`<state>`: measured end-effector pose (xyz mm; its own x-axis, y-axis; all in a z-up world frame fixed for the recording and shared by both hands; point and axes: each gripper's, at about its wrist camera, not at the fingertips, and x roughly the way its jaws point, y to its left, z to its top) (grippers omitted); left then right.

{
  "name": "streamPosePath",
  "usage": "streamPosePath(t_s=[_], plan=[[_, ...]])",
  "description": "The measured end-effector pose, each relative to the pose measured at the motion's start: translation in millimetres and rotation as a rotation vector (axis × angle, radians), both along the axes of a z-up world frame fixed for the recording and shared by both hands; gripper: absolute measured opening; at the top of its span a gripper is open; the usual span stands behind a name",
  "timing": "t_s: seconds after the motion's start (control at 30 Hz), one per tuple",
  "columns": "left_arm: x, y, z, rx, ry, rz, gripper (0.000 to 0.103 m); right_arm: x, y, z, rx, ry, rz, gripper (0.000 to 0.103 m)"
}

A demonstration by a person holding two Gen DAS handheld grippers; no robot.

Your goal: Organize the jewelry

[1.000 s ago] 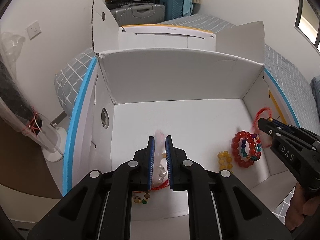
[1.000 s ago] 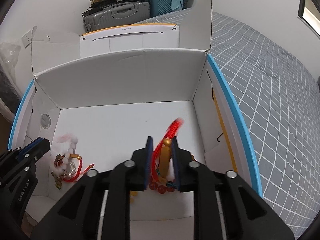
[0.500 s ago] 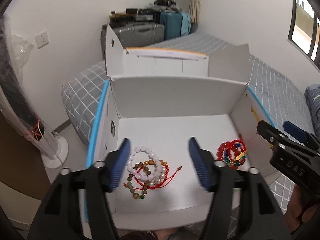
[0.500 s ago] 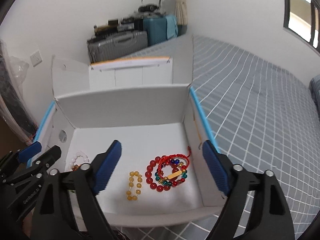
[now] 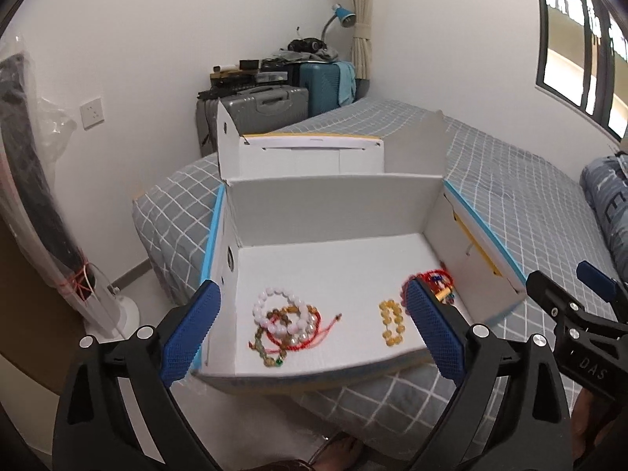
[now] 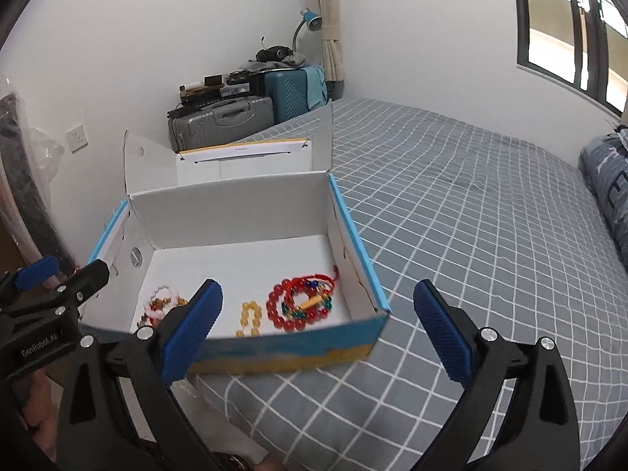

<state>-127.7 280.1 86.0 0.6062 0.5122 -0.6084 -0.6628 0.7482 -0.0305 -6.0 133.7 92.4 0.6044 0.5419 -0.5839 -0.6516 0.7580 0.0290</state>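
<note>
A white cardboard box [image 5: 333,212] with blue edges sits on the bed corner; it also shows in the right wrist view [image 6: 235,212]. Inside at the left lies a heap of white, brown and red-cord bracelets [image 5: 288,320] [image 6: 161,306]. A small yellow bead bracelet [image 5: 391,322] [image 6: 249,318] lies in the middle. A red bead bracelet heap [image 6: 304,304] lies at the right, partly hidden in the left wrist view [image 5: 435,280]. My left gripper [image 5: 314,333] is open and empty, above the box's near edge. My right gripper [image 6: 318,329] is open and empty, likewise drawn back.
The box's lid flaps [image 5: 298,153] stand open at the back. The grey checked bed [image 6: 471,204] stretches right, with a folded blue quilt [image 6: 608,180]. Suitcases [image 5: 255,110] stand by the wall. A wrapped fan [image 5: 43,212] stands on the floor at left.
Both grippers opened and released their bracelets into the box, then drew back and up. The bracelets now lie on the box floor.
</note>
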Motion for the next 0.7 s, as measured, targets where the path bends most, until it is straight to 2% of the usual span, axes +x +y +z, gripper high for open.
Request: streamPosePath(t_s=[0.5, 0.7], plan=[[-18.0, -30.8, -39.9, -0.018, 0.069, -0.050, 0.095, -13.5, -32.2, -32.3, -0.031, 0.001, 0.009, 0.094], [-24.7, -36.5, -44.4, -0.042, 0.061, -0.049, 0.095, -17.3, -36.1, -42.3, -0.037, 0.002, 0.010, 0.094]])
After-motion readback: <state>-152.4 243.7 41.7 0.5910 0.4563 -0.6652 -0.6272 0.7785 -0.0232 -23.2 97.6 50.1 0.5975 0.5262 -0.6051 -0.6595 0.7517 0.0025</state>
